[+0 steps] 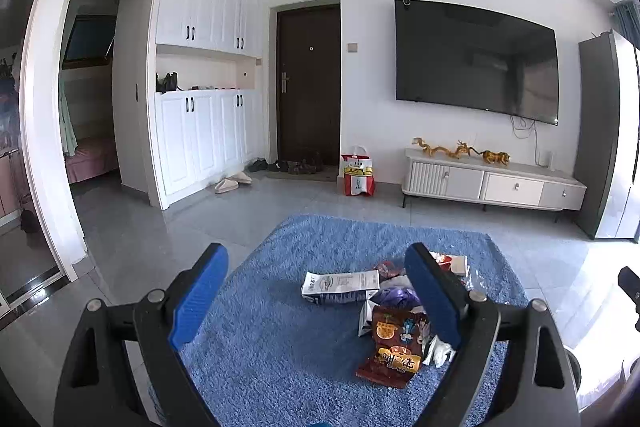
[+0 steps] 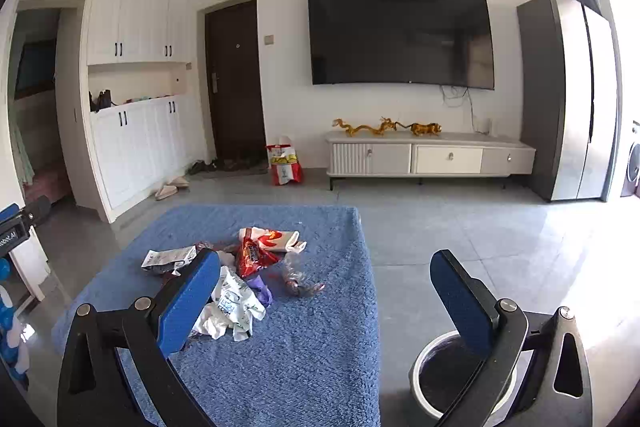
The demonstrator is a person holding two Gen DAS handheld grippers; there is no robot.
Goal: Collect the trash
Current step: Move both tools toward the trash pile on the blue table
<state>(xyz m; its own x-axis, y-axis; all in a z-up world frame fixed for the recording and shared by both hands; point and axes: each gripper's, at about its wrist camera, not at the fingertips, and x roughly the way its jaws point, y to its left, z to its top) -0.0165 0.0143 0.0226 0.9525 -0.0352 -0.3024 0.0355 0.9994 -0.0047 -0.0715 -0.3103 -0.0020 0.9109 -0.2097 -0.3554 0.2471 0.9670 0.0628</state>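
Blue rug (image 2: 304, 347): trash (image 2: 248, 267) heaped at centre.
Bin (image 2: 424, 375): 4 o'clock of trash.
Left gripper (image 1: 316, 301): jaws apart, empty.
Right gripper (image 2: 326, 301): jaws apart, empty.

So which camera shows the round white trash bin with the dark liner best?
The right wrist view: the round white trash bin with the dark liner sits beside the blue rug, partly behind one finger. The left wrist view doesn't show it.

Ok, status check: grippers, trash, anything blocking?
Left gripper open, empty. Right gripper open, empty. Trash pile loose on blue rug, untouched; bin beside rug. Nothing in the way.
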